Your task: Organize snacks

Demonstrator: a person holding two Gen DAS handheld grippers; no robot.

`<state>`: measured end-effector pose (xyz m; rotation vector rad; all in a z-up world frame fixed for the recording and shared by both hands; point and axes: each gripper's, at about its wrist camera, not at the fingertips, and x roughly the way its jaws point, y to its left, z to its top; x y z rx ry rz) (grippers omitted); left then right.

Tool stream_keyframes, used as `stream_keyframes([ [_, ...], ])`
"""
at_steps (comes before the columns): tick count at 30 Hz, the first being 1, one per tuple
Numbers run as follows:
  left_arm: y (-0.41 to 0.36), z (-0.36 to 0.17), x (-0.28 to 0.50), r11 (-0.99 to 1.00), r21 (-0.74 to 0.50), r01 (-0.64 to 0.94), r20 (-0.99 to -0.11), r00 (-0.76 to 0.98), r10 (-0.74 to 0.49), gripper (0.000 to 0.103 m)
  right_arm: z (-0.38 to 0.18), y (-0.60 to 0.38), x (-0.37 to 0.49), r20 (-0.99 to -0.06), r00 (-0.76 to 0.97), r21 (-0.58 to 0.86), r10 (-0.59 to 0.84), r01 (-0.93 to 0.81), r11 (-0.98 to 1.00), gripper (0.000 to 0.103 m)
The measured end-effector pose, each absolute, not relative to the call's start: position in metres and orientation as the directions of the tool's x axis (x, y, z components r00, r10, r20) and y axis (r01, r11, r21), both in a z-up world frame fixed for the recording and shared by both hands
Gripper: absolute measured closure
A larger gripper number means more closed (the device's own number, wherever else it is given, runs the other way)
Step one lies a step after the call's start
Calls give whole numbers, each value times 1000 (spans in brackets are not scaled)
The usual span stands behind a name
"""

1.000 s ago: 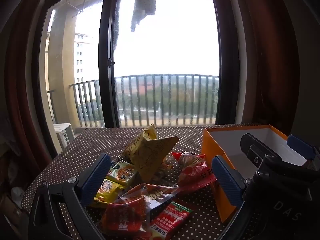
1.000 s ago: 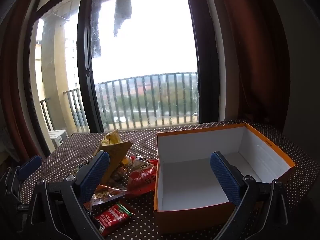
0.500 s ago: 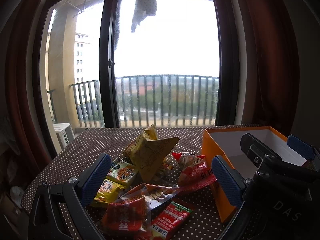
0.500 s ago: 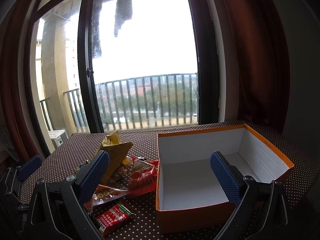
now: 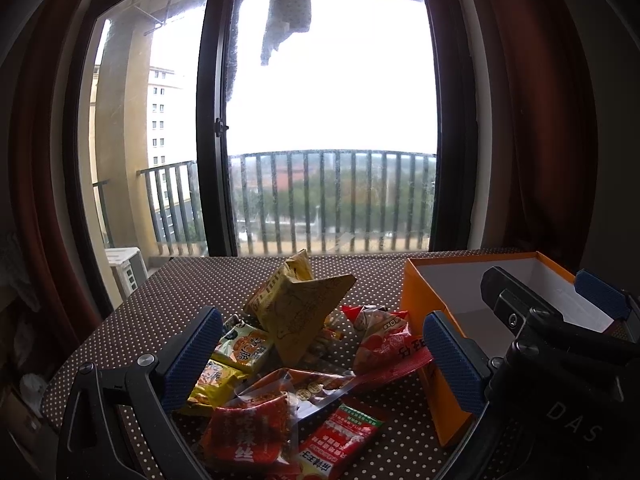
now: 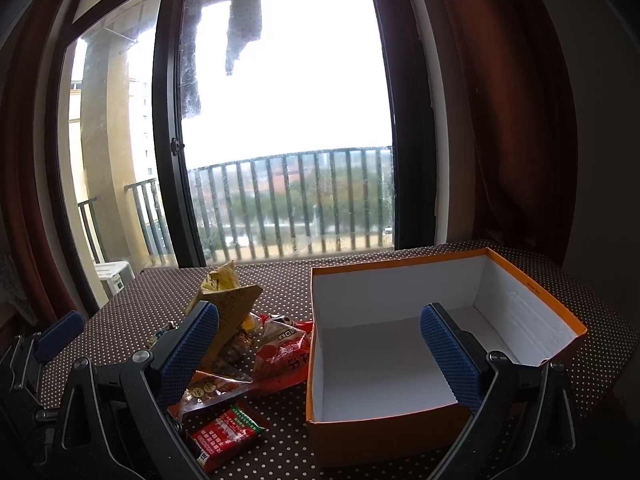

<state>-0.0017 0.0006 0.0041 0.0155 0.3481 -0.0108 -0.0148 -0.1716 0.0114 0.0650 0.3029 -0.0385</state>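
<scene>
Left gripper [image 5: 320, 354]: fingers spread wide, nothing held, poised over the snack packets [image 5: 296, 364] heaped on the dotted tablecloth [image 5: 172, 304]. Right gripper [image 6: 320, 354]: fingers likewise apart, empty, above the near wall of the orange box [image 6: 384, 436], which stands just right of the heap, its white interior bare.

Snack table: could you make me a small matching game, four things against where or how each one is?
Things:
1. orange box
2. tan paper packet
3. small red and green packet
4. left claw

States:
a. propped up at the back of the snack pile
b. open, hanging over the snacks
c. white inside, nothing in it
d. lying flat, nearest the camera

Pairs: 1-c, 2-a, 3-d, 4-b
</scene>
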Motion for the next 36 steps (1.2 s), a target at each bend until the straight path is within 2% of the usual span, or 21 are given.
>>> stream_keyframes([
  [6, 3, 3, -1, 1000, 5, 27, -374, 927, -23, 2, 11, -169, -14, -304, 952, 57, -23, 42, 997, 1],
  [13, 10, -3, -2, 999, 40, 2, -327, 945, 11, 2, 7, -162, -12, -313, 950, 52, -15, 33, 998, 1],
  [21, 25, -8, -2, 999, 45, -18, -323, 946, 32, 2, 3, -147, -9, -320, 947, 54, 12, 6, 998, 1],
  [23, 29, -13, -3, 999, 28, -28, -343, 939, 36, 2, 0, -141, -9, -325, 946, 47, 16, 0, 999, 1],
  [30, 41, -23, -12, 994, 90, -57, -348, 934, 85, 3, -15, -128, -10, -347, 937, 67, 43, -21, 998, 1],
  [33, 45, -31, -15, 997, 68, -44, -352, 934, 66, 3, -23, -121, -12, -359, 932, 75, 48, -23, 997, 1],
  [36, 48, -34, -22, 994, 106, -40, -385, 920, 78, 3, -32, -111, -15, -358, 933, 60, 42, -22, 998, 1],
])
